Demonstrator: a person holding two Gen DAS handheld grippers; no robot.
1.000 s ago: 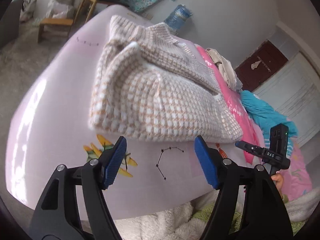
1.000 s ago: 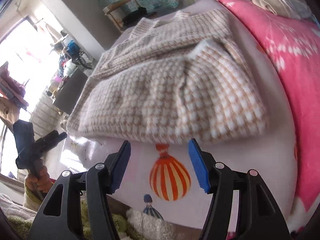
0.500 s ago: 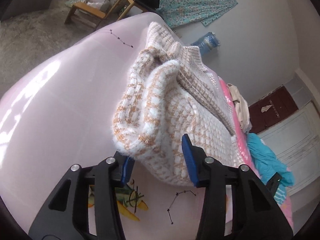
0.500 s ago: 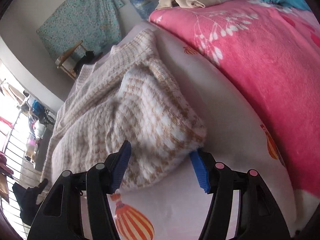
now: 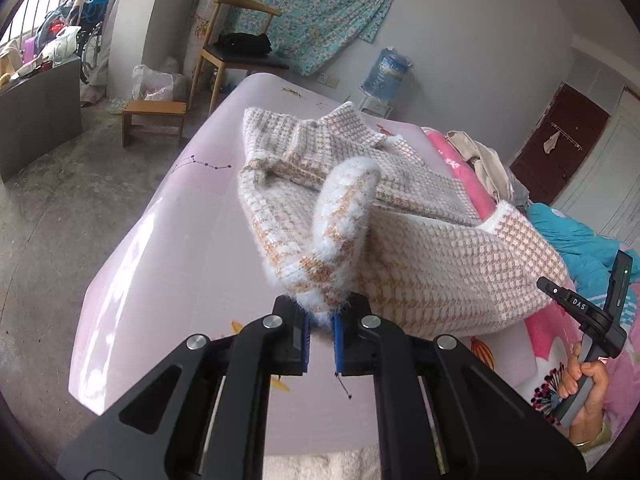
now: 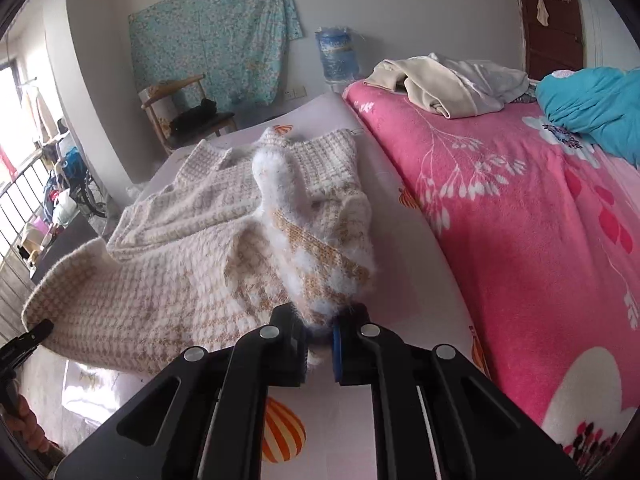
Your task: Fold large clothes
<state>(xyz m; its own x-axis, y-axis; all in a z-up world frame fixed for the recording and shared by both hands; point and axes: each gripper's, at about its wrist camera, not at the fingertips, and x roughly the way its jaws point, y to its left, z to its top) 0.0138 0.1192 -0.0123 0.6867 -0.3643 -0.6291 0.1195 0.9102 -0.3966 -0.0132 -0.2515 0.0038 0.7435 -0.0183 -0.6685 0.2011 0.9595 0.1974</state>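
Observation:
A fuzzy cream and tan checked sweater [image 5: 420, 248] lies partly folded on a pale pink bed sheet [image 5: 168, 248]. My left gripper [image 5: 320, 330] is shut on the sweater's near left corner and lifts it off the sheet. My right gripper [image 6: 320, 338] is shut on the near right corner of the sweater [image 6: 180, 288] and also lifts it. The near hem hangs raised between the two grippers. The right gripper shows at the right edge of the left wrist view [image 5: 576, 304].
A pink floral blanket [image 6: 520, 208] covers the bed's right side, with beige clothes [image 6: 448, 80] and a blue cloth [image 6: 592, 100] on it. A wooden chair [image 5: 236, 52], a low stool [image 5: 154, 114] and a water bottle [image 5: 388, 72] stand beyond the bed. Bare concrete floor lies to the left.
Both grippers moved in to the sweater's near corners, shut on them and lifted the near hem off the sheet.

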